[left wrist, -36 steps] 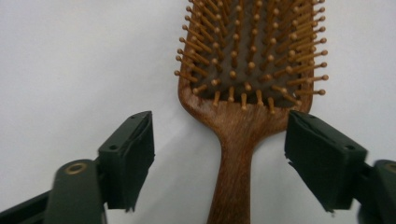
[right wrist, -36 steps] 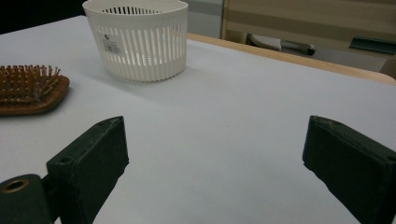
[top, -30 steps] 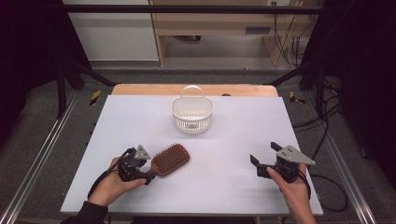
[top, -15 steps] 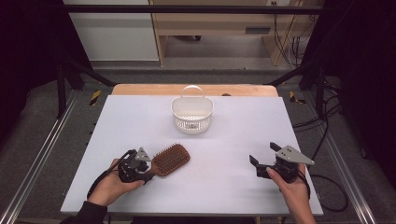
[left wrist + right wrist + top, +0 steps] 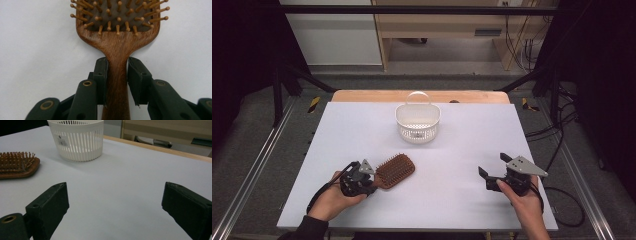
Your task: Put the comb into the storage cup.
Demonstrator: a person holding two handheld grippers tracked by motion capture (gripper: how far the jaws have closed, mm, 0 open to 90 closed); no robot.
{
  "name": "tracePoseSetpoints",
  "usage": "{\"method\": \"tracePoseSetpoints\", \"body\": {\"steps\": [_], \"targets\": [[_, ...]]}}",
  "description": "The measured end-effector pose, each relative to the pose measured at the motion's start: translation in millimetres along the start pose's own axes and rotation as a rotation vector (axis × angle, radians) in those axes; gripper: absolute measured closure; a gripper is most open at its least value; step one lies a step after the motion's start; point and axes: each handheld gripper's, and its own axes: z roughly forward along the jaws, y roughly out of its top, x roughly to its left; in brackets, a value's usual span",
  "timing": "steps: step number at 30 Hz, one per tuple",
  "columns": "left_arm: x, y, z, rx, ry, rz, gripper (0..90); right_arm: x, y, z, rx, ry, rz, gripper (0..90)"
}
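White slotted basket [image 5: 417, 121] at upper centre of the high view, carrying a small printed label [image 5: 62, 140] on its wall; print too small to read in the right gripper view. No other writing legible.

Wooden hairbrush [image 5: 395, 170] lying on the white table [image 5: 462, 150] at lower left of centre in the high view, bristles up. Long axis running diagonally: handle toward lower left, paddle head toward upper right, pointing roughly at the basket but well apart from it. In the left gripper view, handle rising straight up the middle of the frame, head [image 5: 117, 17] at the top edge with ball-tipped wooden pins.

Left gripper [image 5: 117, 72] at the brush's handle end, jaws having just been closing, now pinching the narrow neck of the handle from both sides, pads flat against the wood just below the head. Hand [image 5: 332, 197] behind it at lower left.

Right gripper [image 5: 115, 202] at lower right of the high view, well apart from the brush, jaws spread wide with bare table between them.
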Motion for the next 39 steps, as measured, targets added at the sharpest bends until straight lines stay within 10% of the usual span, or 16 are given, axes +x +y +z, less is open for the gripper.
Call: {"method": "tracePoseSetpoints", "body": {"steps": [39], "targets": [[-1.4,3.4,2.1,0.014,-0.005,0.012,72.0,2.9,-1.8,2.8,0.023,0.017,-0.006,7.2]]}}
